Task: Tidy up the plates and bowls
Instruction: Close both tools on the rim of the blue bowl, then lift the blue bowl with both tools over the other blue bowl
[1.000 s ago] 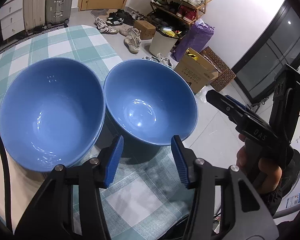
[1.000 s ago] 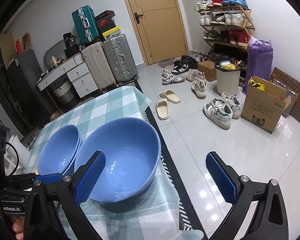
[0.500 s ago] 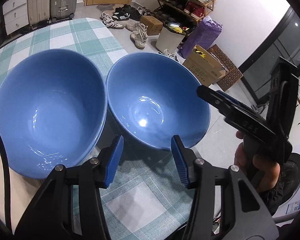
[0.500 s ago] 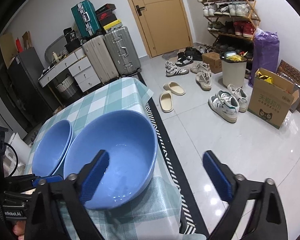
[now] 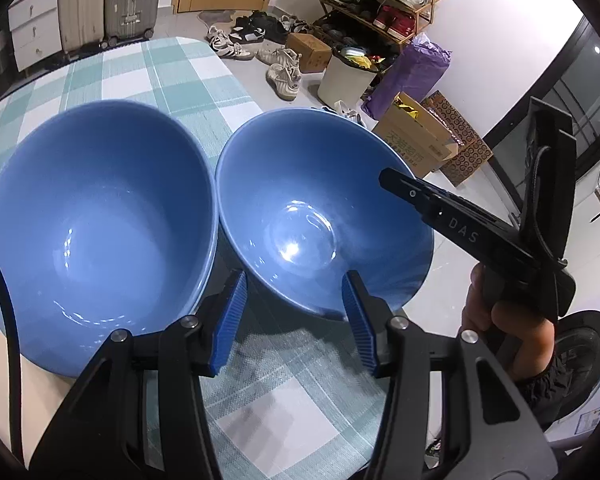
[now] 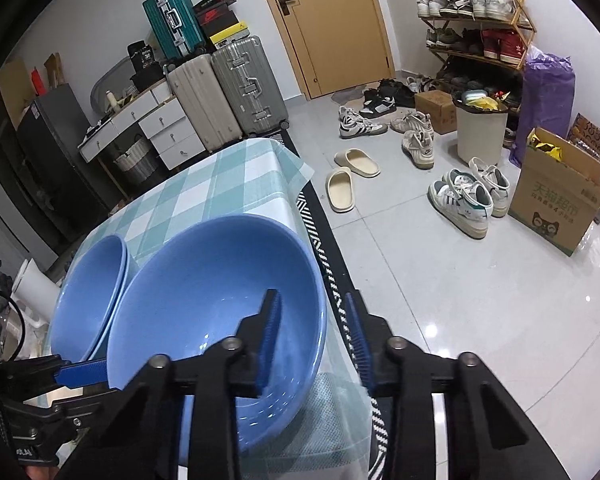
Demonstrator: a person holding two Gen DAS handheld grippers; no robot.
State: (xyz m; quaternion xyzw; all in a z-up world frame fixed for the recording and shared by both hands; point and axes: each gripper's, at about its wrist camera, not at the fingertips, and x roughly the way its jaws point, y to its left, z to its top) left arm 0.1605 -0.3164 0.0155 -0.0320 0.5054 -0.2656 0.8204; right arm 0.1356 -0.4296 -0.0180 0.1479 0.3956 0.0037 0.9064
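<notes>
Your right gripper [image 6: 314,338] straddles the right rim of the single blue bowl [image 6: 204,304]: one blue pad sits inside the bowl and the other outside the wall, the jaws drawn in around the rim, though you cannot tell from either view whether the pads actually press on it. That bowl stands near the table's right edge on the green-and-white checked tablecloth [image 6: 220,188], its rim next to a stack of blue bowls [image 6: 90,280] on its left; whether the two rims touch is not clear. From the left wrist view, the single bowl [image 5: 320,216] lies straight ahead with the stack [image 5: 96,224] to its left. Your left gripper [image 5: 296,318] hangs released, its jaws spread apart, low at the near side of the single bowl with the pads just in front of its outer wall and nothing between them. Across the bowl you see the right gripper's [image 5: 396,182] black finger reaching over the far rim.
</notes>
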